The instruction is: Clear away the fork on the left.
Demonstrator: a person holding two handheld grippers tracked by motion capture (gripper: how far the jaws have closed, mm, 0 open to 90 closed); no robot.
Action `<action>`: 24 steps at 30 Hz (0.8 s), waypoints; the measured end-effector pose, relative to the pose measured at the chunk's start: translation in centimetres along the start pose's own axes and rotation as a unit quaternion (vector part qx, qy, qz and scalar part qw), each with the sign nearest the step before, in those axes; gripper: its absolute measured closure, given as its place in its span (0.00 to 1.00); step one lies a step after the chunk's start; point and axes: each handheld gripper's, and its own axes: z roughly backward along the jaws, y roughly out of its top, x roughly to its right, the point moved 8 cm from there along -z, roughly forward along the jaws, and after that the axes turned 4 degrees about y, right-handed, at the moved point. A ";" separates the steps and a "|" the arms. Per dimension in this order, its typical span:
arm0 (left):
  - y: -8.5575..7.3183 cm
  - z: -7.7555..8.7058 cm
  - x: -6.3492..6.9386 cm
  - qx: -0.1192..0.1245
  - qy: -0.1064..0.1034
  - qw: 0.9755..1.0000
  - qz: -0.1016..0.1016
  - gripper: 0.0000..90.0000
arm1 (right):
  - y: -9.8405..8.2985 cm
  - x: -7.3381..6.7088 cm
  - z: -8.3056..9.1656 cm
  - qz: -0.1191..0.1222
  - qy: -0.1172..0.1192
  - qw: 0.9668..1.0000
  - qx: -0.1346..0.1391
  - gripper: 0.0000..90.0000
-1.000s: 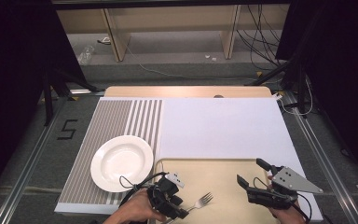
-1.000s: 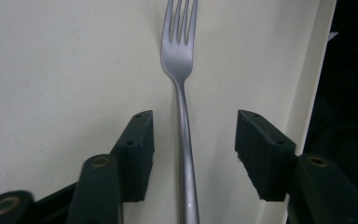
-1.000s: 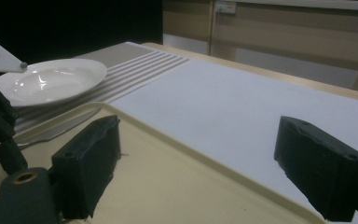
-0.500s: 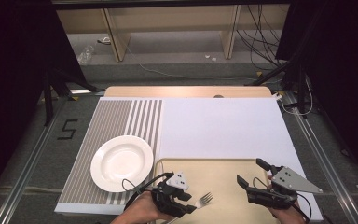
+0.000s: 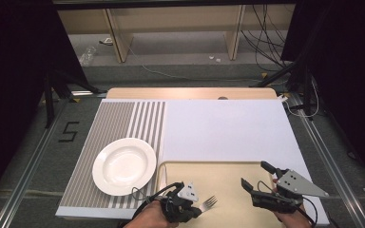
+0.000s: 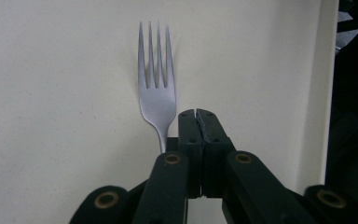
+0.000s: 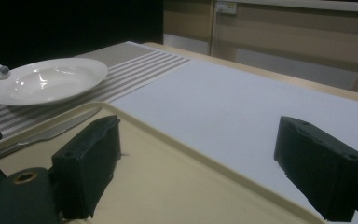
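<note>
The silver metal fork [image 6: 157, 91] lies flat on the cream plastic tray [image 5: 228, 178] at the near edge of the worktop, its tines pointing away from the left claw [image 5: 196, 212]. In the left gripper view, that claw's two black jaws have just been closing and now meet pad to pad, with the fork's handle running down just beside them and under the left jaw rather than between the pads. The right claw [image 5: 255, 174] hovers over the tray's right part, jaws spread wide and empty. A round white ceramic plate [image 5: 124, 166] sits on the grey striped placemat [image 5: 119, 118], left of the tray.
</note>
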 end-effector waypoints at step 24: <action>-1.0 -0.8 -1.4 -0.027 0.036 0.999 0.007 0.99 | 0.0 0.1 0.1 0.003 0.002 1.000 -0.002 0.17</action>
